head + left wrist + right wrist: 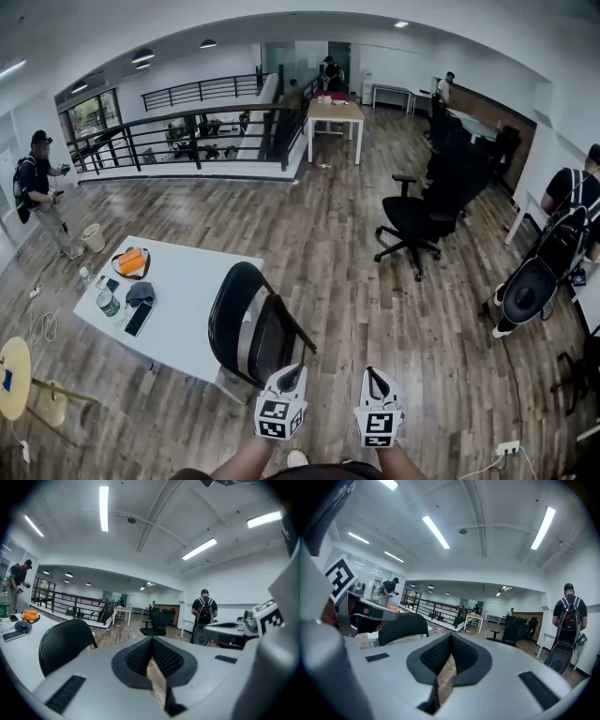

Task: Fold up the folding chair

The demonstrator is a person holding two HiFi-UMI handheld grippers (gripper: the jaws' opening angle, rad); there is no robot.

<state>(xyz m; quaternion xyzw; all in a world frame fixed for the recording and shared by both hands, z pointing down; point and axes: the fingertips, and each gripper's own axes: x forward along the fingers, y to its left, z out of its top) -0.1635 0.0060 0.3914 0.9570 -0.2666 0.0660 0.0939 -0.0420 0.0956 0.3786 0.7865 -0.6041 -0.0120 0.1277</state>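
**At the near corner of the white surface: chair unfolded, both claws shut and empty**

On the wood floor, the black folding chair (251, 328) stands opened out, tight against the near right edge of the surface (192, 281), backrest toward the camera. Left claw (292, 375) sits just right of the chair frame, not touching it, jaws pressed together with nothing between them. Right claw (378, 377) is alongside, apart from the chair, jaws likewise together and empty. On the surface's far left end: orange item (130, 260), bottle (108, 303) with a label too small to read, dark phone (139, 319). Black office chair (412, 223) stands well beyond.
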